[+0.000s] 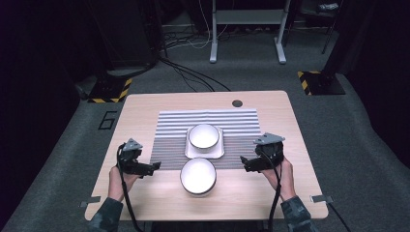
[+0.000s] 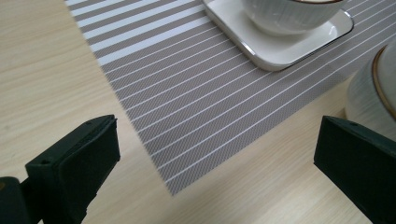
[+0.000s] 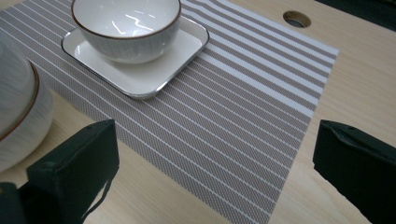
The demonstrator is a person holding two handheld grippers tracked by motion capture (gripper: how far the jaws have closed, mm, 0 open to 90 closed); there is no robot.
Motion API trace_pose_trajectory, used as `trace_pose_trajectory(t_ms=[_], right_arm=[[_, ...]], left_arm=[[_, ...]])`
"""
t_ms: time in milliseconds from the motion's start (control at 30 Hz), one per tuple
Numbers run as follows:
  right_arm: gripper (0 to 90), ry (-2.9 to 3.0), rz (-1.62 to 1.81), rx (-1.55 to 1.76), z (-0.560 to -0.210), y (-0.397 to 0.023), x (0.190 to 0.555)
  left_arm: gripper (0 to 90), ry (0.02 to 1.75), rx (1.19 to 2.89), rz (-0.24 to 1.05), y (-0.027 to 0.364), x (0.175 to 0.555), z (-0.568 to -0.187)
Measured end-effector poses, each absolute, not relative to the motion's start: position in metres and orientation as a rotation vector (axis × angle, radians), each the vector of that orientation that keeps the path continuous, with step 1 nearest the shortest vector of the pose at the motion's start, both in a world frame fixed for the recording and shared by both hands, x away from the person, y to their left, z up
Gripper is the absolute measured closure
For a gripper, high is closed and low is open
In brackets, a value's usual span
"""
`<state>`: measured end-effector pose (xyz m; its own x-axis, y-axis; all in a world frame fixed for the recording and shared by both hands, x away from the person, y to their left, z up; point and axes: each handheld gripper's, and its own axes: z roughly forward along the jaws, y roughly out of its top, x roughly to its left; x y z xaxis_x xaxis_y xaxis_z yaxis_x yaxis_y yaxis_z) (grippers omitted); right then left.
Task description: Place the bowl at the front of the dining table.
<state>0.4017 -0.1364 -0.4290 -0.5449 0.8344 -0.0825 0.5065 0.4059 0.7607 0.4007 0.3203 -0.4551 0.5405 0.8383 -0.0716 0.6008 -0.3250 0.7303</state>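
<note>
Jaws on both grippers stand wide with nothing between them, as we see in each gripper view. We hold the left gripper (image 1: 153,167) at lower left of the high view and the right gripper (image 1: 245,164) at lower right, and the near bowl (image 1: 198,176) sits between them, apart from both. That bowl stands on the bare bench (image 1: 270,193), just below the mat's near edge, low in the middle of the frame. In the left gripper view we catch its side at the right edge (image 2: 369,91), just above the right jaw; in the right gripper view it bulges in at the left edge (image 3: 18,107).

Above it in the high view, a second bowl (image 1: 203,136) stands upright on a white square plate (image 1: 189,152), and the plate lies on the striped mat (image 1: 237,128) at the centre of the bench. The right gripper view shows this bowl (image 3: 126,23) and plate (image 3: 140,77) at upper left, with a round hole (image 3: 297,19) in the bench at the upper right. Our hands (image 1: 285,176) and sleeves come in from the bottom edge.
</note>
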Motion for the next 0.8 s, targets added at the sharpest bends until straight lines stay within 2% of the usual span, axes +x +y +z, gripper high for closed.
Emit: trace_pose_trajectory(t_ms=[367,800], right_arm=[[0.0,2.163,0.915,1.252,-0.457,-0.167,0.389],[0.0,2.108,0.899,1.345,-0.475,-0.199,0.377]], left_arm=[[0.0,1.222,2.011,0.440,0.355,0.381,-0.474],[0.0,1.296,2.003,0.462,0.379,0.369,-0.496]])
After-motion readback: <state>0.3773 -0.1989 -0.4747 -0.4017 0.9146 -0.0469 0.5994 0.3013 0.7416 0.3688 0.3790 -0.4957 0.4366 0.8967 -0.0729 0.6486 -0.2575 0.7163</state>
